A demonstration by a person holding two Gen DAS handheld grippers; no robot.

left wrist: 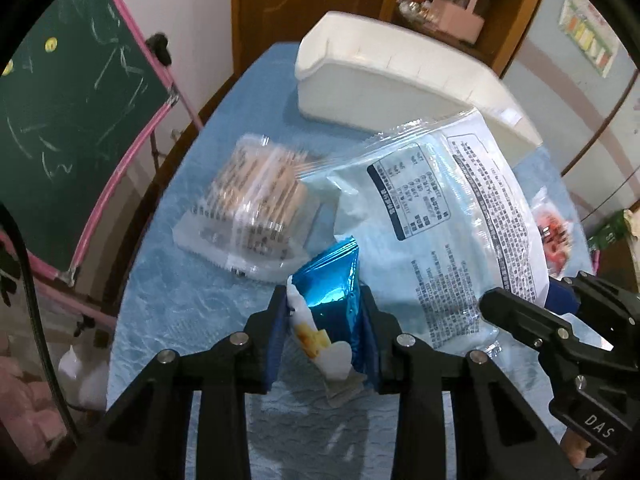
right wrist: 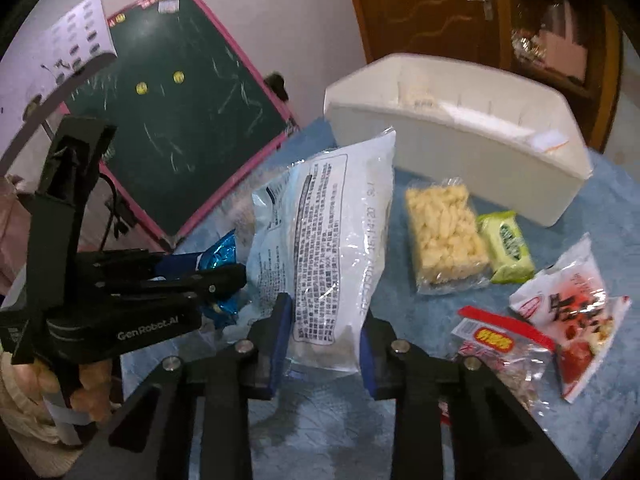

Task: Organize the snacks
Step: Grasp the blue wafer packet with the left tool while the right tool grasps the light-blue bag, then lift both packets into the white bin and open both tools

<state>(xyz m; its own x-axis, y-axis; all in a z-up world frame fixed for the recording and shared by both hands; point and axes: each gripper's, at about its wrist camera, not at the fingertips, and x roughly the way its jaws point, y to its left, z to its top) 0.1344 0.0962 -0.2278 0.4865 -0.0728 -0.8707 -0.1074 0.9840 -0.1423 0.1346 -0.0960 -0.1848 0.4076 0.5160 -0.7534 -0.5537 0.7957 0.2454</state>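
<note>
The left gripper (left wrist: pixel 325 312) fingers squeeze a blue snack pack (left wrist: pixel 334 276) and the right gripper (right wrist: pixel 325 332) fingers squeeze a big white bag (right wrist: pixel 332 240), probably to carry both to the white bin (right wrist: pixel 460 136).

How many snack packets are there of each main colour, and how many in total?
Blue foil packet: 1
White printed bag: 1
Clear packs, pale snacks inside: 2
Green wrapped bar: 1
Red-and-white packets: 2
Total: 7
</note>
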